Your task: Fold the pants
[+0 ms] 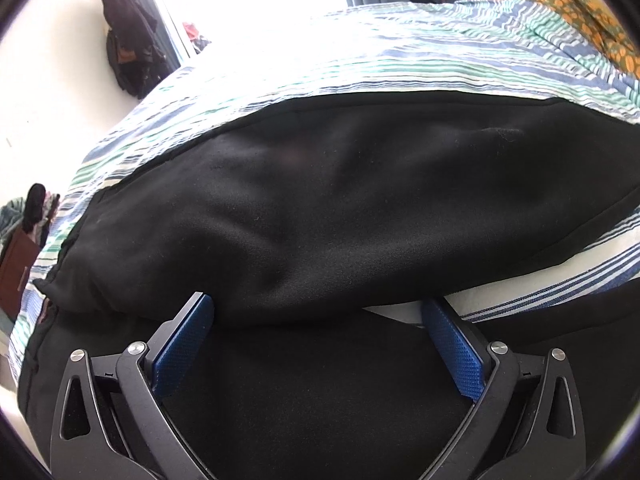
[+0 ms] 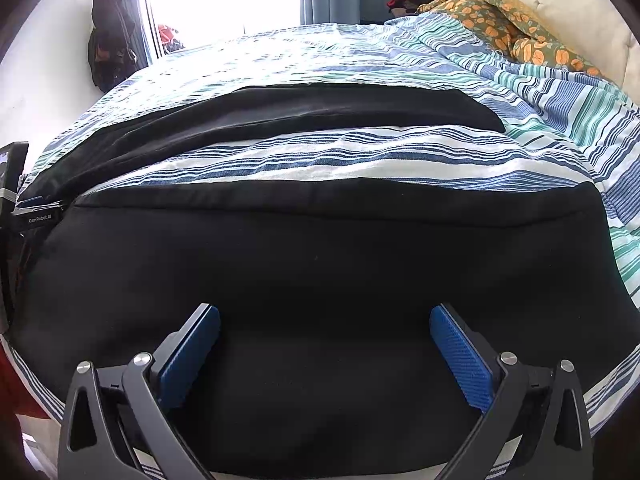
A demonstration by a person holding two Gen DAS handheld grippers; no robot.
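Observation:
Black pants [image 1: 320,200] lie spread on a striped bed cover [image 1: 360,52]. In the left wrist view my left gripper [image 1: 318,310] is open, its blue pads [image 1: 184,344] wide apart just above the black fabric near the near edge of one leg. In the right wrist view the near pant leg [image 2: 320,264] fills the foreground and the far leg [image 2: 300,112] lies beyond a strip of cover [image 2: 340,160]. My right gripper [image 2: 324,320] is open over the near leg, holding nothing. The left gripper's body [image 2: 36,220] shows at the left edge.
An orange-patterned blanket [image 2: 512,32] and a pale pillow [image 2: 580,20] lie at the bed's far right. Dark clothes [image 2: 108,40] hang on the wall at left beside a bright window [image 2: 224,0]. A brown object [image 1: 16,272] stands beside the bed's left edge.

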